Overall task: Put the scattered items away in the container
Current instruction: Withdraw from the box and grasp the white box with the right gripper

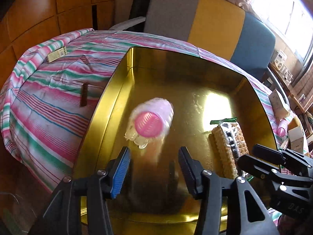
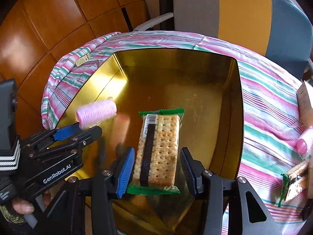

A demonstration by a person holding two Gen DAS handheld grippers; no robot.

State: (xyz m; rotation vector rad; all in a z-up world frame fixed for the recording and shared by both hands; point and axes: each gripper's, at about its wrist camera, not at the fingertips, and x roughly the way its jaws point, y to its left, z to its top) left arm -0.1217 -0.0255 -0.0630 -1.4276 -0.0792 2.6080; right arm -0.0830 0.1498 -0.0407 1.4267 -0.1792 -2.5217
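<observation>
A pink-, green- and white-striped cloth (image 1: 49,98) covers the worktop, and a deep gold tin (image 1: 176,74) stands open on it in front of a grey, yellow and blue chair (image 1: 195,15). Both hand-held tools reach down over the tin. The right gripper (image 2: 157,150) has its fingers closed on the long sides of a cracker packet (image 2: 164,137), which sits inside the tin's walls. Beside it the left gripper (image 1: 153,150) has its fingers spread, with nothing pressed between them. A pink hair roller (image 1: 150,121), blurred, lies just beyond those fingertips over the tin's floor. Out on the cloth to the right are a second pink roller (image 2: 303,145) and another cracker packet (image 2: 295,182). A small pale box (image 1: 57,53) lies at the far left corner.
</observation>
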